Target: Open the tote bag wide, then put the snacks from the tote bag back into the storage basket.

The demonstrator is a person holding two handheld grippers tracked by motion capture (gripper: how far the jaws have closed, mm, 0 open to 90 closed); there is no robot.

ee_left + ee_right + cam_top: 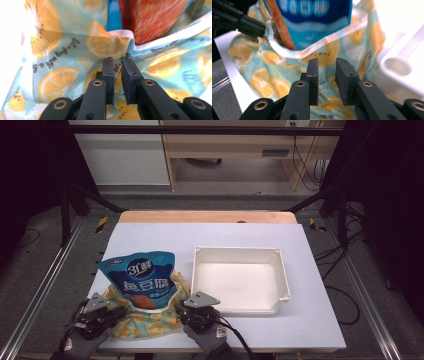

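Observation:
A blue snack pouch [142,280] stands inside a light-blue cloth bag printed with lemon slices [150,322], at the front left of the white table. My left gripper [117,312] is at the bag's left edge and my right gripper [179,312] at its right edge. In the left gripper view the jaws [117,61] stand a narrow gap apart over the cloth [62,50], not pinching it, with the pouch [150,17] beyond. In the right gripper view the jaws [327,62] are wider apart above the cloth [274,75], facing the pouch [317,15] and the other gripper [249,25].
A white rectangular tray [282,270] sits right of the bag, close to my right hand; its corner shows as a white tray rim [402,65]. A wooden strip [207,216] runs along the table's far edge. Black frame bars stand at both sides.

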